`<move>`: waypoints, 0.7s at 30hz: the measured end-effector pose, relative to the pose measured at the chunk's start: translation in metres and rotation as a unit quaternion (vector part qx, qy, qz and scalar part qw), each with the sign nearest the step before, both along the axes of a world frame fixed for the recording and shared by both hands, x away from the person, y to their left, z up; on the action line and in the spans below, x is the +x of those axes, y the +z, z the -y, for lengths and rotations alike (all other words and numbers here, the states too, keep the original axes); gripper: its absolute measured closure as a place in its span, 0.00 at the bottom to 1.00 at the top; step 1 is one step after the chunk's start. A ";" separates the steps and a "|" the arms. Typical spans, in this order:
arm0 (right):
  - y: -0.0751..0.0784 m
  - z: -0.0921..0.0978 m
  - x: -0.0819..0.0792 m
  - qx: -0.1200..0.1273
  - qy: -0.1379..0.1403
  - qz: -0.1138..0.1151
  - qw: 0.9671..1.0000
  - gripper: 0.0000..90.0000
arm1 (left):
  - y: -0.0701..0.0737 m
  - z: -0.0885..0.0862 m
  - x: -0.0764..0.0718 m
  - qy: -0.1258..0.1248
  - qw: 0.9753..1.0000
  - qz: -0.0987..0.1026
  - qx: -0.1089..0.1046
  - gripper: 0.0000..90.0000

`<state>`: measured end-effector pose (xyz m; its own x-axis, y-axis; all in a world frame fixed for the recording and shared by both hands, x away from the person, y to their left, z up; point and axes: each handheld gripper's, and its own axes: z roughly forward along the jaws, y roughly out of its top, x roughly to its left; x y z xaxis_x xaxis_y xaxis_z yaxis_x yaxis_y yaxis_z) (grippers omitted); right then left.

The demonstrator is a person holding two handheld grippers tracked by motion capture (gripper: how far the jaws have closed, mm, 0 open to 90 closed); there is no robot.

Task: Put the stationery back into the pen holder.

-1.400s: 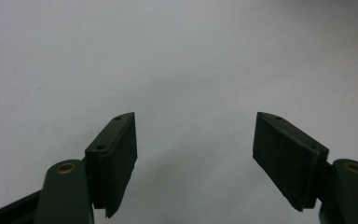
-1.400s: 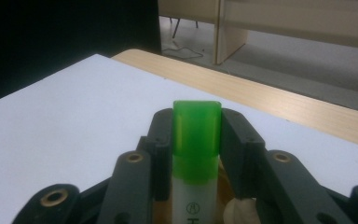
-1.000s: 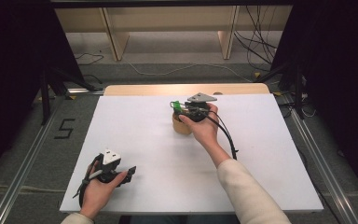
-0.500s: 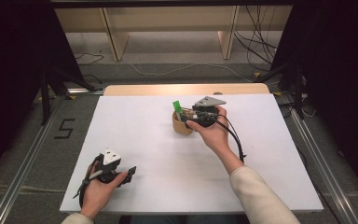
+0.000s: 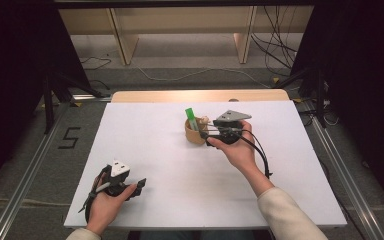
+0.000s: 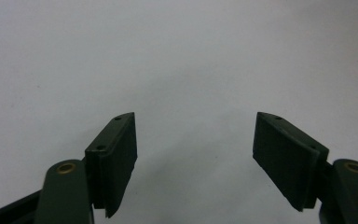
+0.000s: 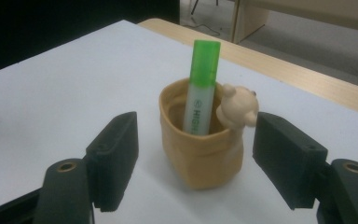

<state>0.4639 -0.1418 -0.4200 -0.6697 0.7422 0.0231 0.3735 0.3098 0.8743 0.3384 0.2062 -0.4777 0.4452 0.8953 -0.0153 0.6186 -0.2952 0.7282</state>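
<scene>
We see a tan pen cup (image 5: 195,135) standing upright on the white worktop (image 5: 170,165), a little past its middle and toward the far edge. A green highlighter (image 5: 192,119) stands inside it, cap up, leaning slightly against the cup's wall, with its upper part rising above the rim. A small bear figure (image 7: 238,107) of the same tan colour sits on the rim at the side nearest our right gripper (image 5: 211,135).

That right gripper is held in the right hand (image 5: 237,150) just beside the cup, on its right in the high view. In the right gripper view its jaws stand wide apart, one on each side of the cup; we see white worktop between each jaw and the cup's wall, so they clamp nothing. The grey three-cornered plate (image 5: 232,117) on top of this gripper shows in the high view, and its cable (image 5: 260,150) trails back along the wrist.

Our left gripper (image 5: 141,184) lies well apart from the cup, near the front left corner of the worktop, held in the left hand (image 5: 107,200). In the left gripper view (image 6: 195,154) its jaws are also spread apart, with bare white worktop between them
</scene>
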 end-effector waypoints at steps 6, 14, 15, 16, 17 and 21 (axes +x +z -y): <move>-0.001 0.010 -0.009 0.002 0.001 -0.001 1.000 0.35 | 0.000 0.000 0.000 0.001 1.000 -0.001 0.000 0.34; -0.002 0.021 -0.018 0.000 0.001 -0.004 1.000 0.34 | 0.000 0.000 0.000 0.001 1.000 0.000 -0.001 0.34; -0.003 0.022 -0.019 -0.001 0.000 -0.005 1.000 0.34 | 0.000 0.000 0.000 0.001 1.000 0.000 -0.001 0.34; -0.004 0.023 -0.020 -0.001 0.001 -0.007 1.000 0.34 | -0.001 0.000 0.000 0.001 1.000 0.000 -0.001 0.34; -0.004 0.024 -0.021 -0.002 0.000 -0.008 1.000 0.34 | 0.000 0.000 0.000 0.001 1.000 0.000 -0.001 0.34; -0.007 0.028 -0.026 -0.003 0.004 -0.011 1.000 0.34 | 0.000 0.000 0.000 0.000 1.000 0.001 -0.002 0.34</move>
<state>0.4376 -0.1693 -0.4266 -0.6749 0.7371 0.0339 0.3909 0.3182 0.8637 0.3382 0.2059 -0.4780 0.4449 0.8954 -0.0175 0.6174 -0.2925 0.7302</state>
